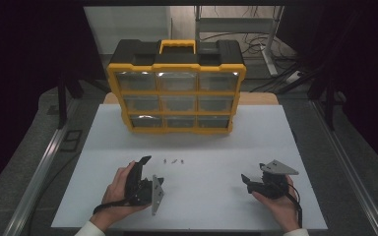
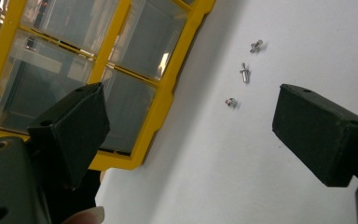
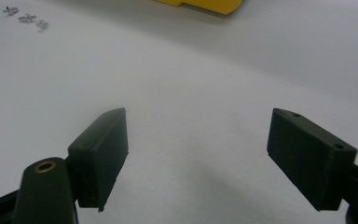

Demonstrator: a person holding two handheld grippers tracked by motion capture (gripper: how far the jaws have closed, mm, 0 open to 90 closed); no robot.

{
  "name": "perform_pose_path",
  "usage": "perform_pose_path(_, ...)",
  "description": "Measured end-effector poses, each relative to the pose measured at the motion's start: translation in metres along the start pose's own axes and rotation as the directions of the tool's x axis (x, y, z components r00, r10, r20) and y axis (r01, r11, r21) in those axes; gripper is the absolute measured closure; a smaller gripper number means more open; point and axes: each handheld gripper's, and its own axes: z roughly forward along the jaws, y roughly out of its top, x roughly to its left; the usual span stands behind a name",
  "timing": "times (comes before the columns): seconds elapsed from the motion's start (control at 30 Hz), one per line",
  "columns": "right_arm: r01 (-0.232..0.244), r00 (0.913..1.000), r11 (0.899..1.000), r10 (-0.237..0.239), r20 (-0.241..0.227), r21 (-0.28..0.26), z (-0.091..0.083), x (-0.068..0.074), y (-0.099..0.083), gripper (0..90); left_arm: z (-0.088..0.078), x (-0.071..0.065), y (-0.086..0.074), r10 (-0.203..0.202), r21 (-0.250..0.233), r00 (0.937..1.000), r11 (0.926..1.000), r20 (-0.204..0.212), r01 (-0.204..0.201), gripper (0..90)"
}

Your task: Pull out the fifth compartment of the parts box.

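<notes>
Risking a miss: three small screws (image 1: 173,161) lie loose in a row on the white worktop (image 1: 216,147), just ahead of the left tongs (image 2: 186,123).
Left tongs: released, jaws wide apart, holding nothing.
Right tongs (image 3: 196,154): also released, well apart from the screws.
Slip cause: tiny, round metal; blunt pads could flick one away.
Scatter: a nudge may knock the neighbouring screws.
Drawer organizer (image 1: 177,88): drawers look shut, so nothing can go in yet.

Yellow-black drawer organizer (image 1: 177,93) upright on white table (image 1: 256,142) — clear drawers (all shut).
</notes>
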Motion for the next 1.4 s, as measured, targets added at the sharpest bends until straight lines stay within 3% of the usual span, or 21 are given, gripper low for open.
perform_pose_path(0.63,0.0,1.0,1.0,0.0,0.0,0.001,0.0,0.0,0.0,21.2,0.0,-0.002,0.0,0.051,-0.006,0.9979,0.9987,-0.04,-0.051,11.3)
perform_pose_path(1.4,-0.003,1.0,1.0,0.003,-0.001,0.002,0.0,0.0,-0.001,21.1,0.011,0.0,0.008,0.067,-0.031,0.9967,0.9972,-0.044,-0.069,11.0)
